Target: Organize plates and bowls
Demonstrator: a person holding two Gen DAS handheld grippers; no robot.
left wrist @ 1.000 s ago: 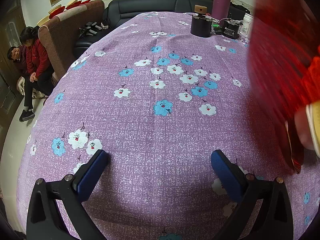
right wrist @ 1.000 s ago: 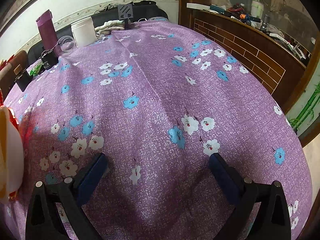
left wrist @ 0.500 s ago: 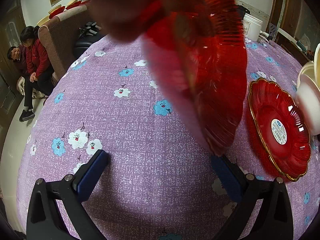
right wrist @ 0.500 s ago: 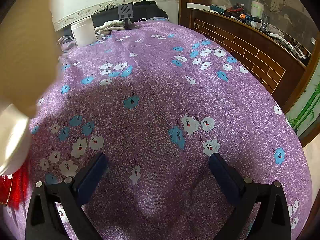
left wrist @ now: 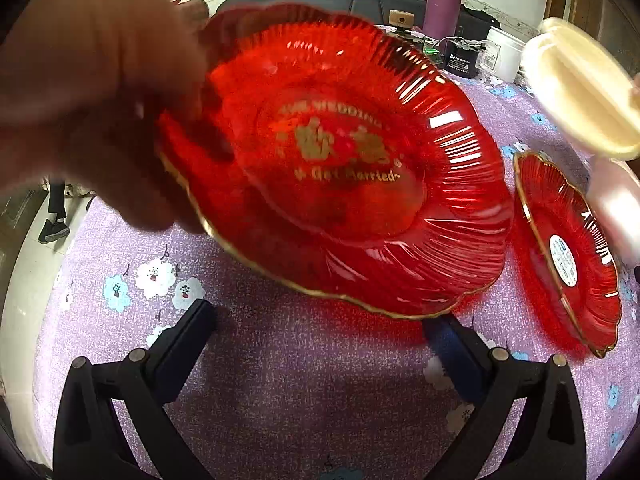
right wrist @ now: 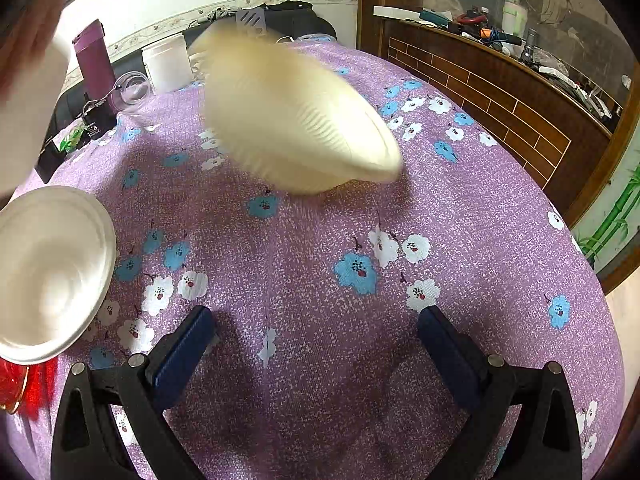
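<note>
A person's hand (left wrist: 92, 92) holds a red ribbed glass plate (left wrist: 344, 176) with gold lettering, tilted just above the purple flowered tablecloth (left wrist: 304, 392) ahead of my open left gripper (left wrist: 320, 344). A second red plate (left wrist: 568, 248) with a white sticker lies to the right. Above it a cream bowl (left wrist: 576, 84) is blurred. In the right wrist view the cream ribbed bowl (right wrist: 296, 116) hangs in mid-air, blurred, beyond my open right gripper (right wrist: 316, 344). A white bowl (right wrist: 48, 276) sits at the left, with a red plate's edge (right wrist: 16, 388) below it.
At the table's far end stand a purple bottle (left wrist: 444, 4), a black charger box (left wrist: 464, 58) and a white tub (left wrist: 504, 54). A dark sofa (left wrist: 304, 4) is behind them. A wooden brick-patterned counter (right wrist: 500, 92) runs along the table's right side. A person's legs (left wrist: 56, 216) show at the far left.
A hand brought the red plate from upper centre down in front of my left gripper. The cream bowl swept from the left into mid-view; the white bowl now sits at the left.
</note>
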